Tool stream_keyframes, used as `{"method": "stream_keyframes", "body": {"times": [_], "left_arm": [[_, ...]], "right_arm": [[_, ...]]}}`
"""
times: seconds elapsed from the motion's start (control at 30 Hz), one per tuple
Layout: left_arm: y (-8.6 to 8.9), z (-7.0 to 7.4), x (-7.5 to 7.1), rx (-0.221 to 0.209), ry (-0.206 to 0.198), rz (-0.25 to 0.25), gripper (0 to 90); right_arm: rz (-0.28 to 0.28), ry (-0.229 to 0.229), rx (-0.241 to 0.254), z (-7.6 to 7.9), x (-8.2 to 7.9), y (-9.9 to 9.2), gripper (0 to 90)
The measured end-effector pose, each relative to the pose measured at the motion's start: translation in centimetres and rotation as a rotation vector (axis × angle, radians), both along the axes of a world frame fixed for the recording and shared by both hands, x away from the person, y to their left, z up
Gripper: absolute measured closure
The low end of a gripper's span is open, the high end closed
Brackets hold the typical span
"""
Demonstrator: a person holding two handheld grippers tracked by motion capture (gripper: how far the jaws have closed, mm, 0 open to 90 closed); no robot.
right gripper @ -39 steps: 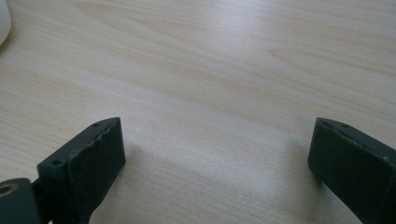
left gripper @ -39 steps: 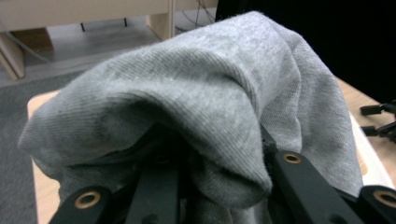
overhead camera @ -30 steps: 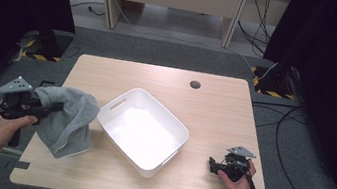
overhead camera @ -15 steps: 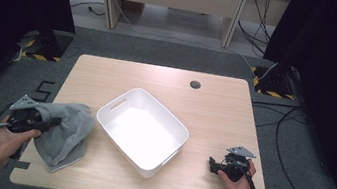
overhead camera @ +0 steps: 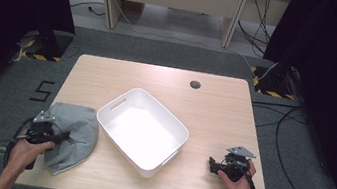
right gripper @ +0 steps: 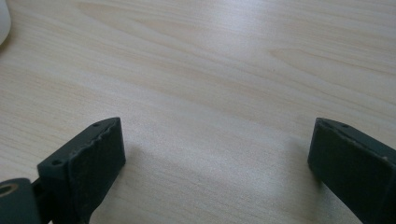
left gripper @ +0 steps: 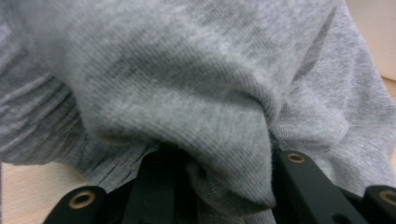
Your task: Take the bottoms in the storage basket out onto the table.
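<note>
A grey sweatshirt-like cloth (overhead camera: 75, 128) lies bunched on the table's front left corner, just left of the white plastic bin (overhead camera: 173, 119). My left gripper (overhead camera: 64, 135) lies low at the cloth's left edge. A thick fold of the grey cloth (left gripper: 196, 93) is pinched between its jaws, which have just been opening a little. My right gripper (overhead camera: 211, 164) rests near the front right of the table. In the right gripper view its jaws (right gripper: 215, 154) stand wide open over bare wood, with nothing between them.
The white bin has nothing in it and sits slantwise at the middle of the wooden table (overhead camera: 214, 111). A round cable hole (overhead camera: 195, 84) lies near the far edge. Cables (overhead camera: 281, 136) trail on the floor to the right.
My left hand has come down with the cloth, which hung in the air a second ago and now lies heaped on the table. The right gripper has stayed put.
</note>
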State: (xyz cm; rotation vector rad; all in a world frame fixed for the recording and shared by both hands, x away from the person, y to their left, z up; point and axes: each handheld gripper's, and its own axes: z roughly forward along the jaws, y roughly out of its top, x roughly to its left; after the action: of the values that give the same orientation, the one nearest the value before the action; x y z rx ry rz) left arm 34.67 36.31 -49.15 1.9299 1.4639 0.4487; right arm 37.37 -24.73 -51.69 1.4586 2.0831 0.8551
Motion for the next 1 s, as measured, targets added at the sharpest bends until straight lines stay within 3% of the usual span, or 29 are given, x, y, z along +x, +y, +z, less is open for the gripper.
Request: {"method": "stream_keyframes", "body": {"times": [0.1, 0.17, 0.2, 0.27, 0.37, 0.47, 0.53, 0.6, 0.73, 0.8, 0.9, 0.97, 1.0], "left_arm": [[0.0, 0.1, -0.1, -0.005, 0.005, 0.006, 62.3], [0.0, 0.5, -0.3, -0.031, 0.01, 0.012, 59.2], [0.0, 1.0, -0.5, -0.055, 0.009, 0.023, 50.9], [0.1, 1.4, -0.7, -0.062, 0.006, 0.032, 41.8], [-0.1, 2.8, -1.5, -0.074, -0.037, 0.039, 34.1], [-0.7, 4.8, -2.6, -0.01, -0.102, 0.05, 29.1], [-1.0, 5.2, -2.9, -0.008, -0.123, 0.054, 28.1], [-1.5, 6.3, -3.6, -0.036, -0.172, 0.062, 27.1], [-2.4, 6.9, -4.2, 0.018, -0.177, 0.054, 25.5], [-2.6, 7.1, -4.4, 0.018, -0.179, 0.044, 25.1], [-3.5, 7.7, -5.2, -0.015, -0.203, 0.012, 24.8], [-4.0, 8.0, -5.6, -0.073, -0.22, -0.012, 24.8], [-4.2, 8.1, -5.8, -0.067, -0.217, -0.023, 24.8]], "right_arm": [[0.0, 0.0, 0.0, 0.0, 0.0, 0.0, 4.7], [0.0, 0.0, 0.0, 0.0, 0.0, 0.0, 4.7], [0.001, 0.0, 0.0, 0.0, 0.0, 0.0, 4.7], [0.0, 0.0, 0.0, 0.0, 0.0, 0.0, 4.7], [0.0, 0.0, 0.0, 0.0, 0.0, 0.0, 4.7], [-0.001, -0.001, -0.001, 0.0, 0.0, 0.0, 4.8], [0.0, -0.001, -0.001, 0.0, 0.0, 0.0, 4.8], [-0.003, 0.0, 0.0, 0.0, 0.0, 0.0, 4.7], [-0.004, 0.0, 0.001, 0.0, 0.0, 0.0, 4.7], [-0.004, 0.0, 0.001, 0.0, 0.0, 0.0, 4.8], [-0.005, 0.0, 0.001, 0.0, 0.0, 0.0, 4.7], [-0.005, 0.001, 0.002, 0.0, 0.0, 0.1, 4.7], [-0.003, 0.0, 0.002, 0.0, 0.0, 0.1, 4.7]]}}
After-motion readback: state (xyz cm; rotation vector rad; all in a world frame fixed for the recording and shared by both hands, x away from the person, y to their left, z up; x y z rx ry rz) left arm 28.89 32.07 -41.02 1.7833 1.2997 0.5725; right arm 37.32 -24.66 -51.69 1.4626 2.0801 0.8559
